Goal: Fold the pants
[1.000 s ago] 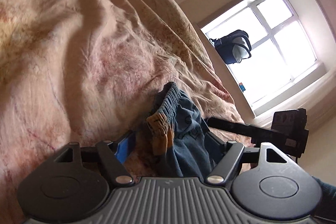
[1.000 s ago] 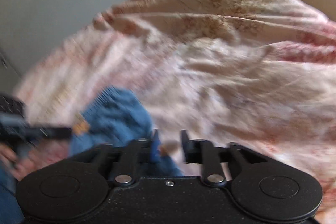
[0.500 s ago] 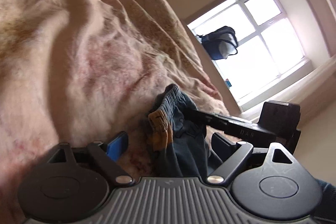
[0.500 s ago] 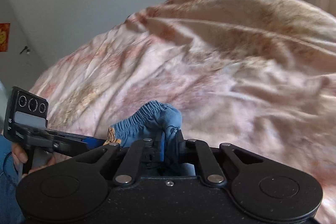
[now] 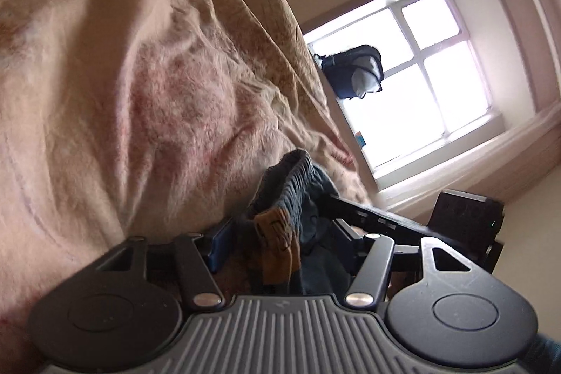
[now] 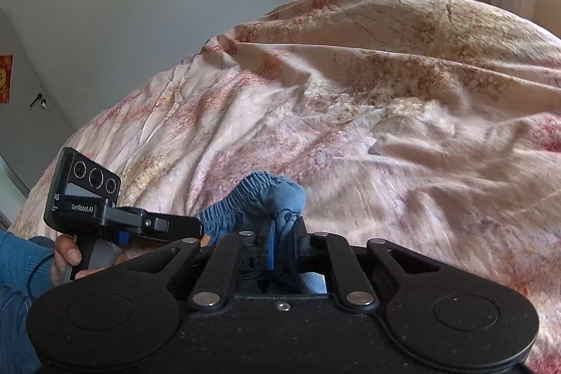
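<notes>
Right gripper's got the pants, left one hasn't bitten yet

The right gripper, low in the middle of its frame, is clamped tight on a bunch of blue pants near the elastic waistband. The left gripper has just been closing, its jaws set part open around the pants, pads not visibly pressing. Everything sits on the pink floral bedspread.

We see our left gripper, black and boxy, white "GenRobot.AI" lettering under three round lenses, a grey handle below. Our left hand comes out of a blue knitted sleeve. Up close, our right gripper: black speckled body, silver pivot screws, blue pad.
</notes>
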Demonstrator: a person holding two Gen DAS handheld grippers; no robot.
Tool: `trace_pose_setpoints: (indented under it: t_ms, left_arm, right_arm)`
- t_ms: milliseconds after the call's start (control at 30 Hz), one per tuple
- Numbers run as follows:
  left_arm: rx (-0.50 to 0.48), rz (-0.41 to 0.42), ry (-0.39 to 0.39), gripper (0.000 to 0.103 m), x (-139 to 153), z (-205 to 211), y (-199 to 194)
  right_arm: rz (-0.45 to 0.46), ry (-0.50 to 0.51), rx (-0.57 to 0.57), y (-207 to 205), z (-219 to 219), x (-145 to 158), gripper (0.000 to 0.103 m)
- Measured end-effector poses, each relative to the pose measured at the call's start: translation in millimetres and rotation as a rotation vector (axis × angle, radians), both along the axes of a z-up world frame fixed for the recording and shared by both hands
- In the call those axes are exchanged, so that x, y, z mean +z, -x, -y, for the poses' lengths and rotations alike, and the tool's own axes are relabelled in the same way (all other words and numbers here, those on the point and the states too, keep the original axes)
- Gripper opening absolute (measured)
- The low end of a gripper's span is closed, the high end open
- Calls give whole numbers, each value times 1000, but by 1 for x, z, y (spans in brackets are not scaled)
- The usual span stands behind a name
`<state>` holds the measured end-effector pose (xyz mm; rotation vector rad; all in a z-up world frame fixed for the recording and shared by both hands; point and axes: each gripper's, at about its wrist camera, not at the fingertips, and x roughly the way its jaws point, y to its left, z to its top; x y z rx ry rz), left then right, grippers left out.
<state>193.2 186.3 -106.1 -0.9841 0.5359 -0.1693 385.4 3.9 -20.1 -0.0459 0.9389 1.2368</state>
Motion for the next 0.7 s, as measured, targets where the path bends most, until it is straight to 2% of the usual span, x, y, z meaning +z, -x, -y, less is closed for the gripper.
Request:
trace_pose_setpoints:
  t_ms: [33, 67, 100, 167, 200, 367, 433, 467, 533, 600, 633, 700]
  left_arm:
    - [10, -21, -33, 54, 1, 4, -2]
    - [19, -47, -63, 40, 3, 5, 0]
    - [33, -77, -89, 30, 4, 7, -1]
    - [53, -81, -110, 26, 10, 10, 0]
    - [57, -76, -145, 23, 15, 14, 0]
    - [81, -13, -481, 17, 54, 49, 12]
    - [104, 16, -582, 17, 73, 60, 20]
    - [115, 18, -605, 17, 80, 63, 23]
    - [131, 6, -617, 17, 85, 64, 30]
    - [135, -66, -627, 17, 75, 60, 33]
    - [131, -118, -604, 17, 67, 54, 34]
    - [136, -194, -475, 17, 49, 38, 34]
  right_arm:
    - [-5, 2, -6, -1, 1, -2, 11]
    - [-11, 2, -11, -2, 1, -3, 11]
    - [-16, 5, -18, -3, 2, -5, 12]
    - [-18, 16, -25, -3, 1, -9, 13]
    - [-16, 19, -28, -2, 1, -10, 13]
    - [5, 29, -45, 2, -2, -9, 15]
    - [25, 25, -50, 7, -5, -4, 16]
    - [39, 16, -48, 10, -7, 0, 16]
    - [86, 10, -51, 17, -11, 8, 23]
    - [128, 18, -62, 22, -16, 14, 28]
    - [143, 16, -65, 25, -17, 17, 29]
    - [178, 21, -58, 31, -23, 19, 29]
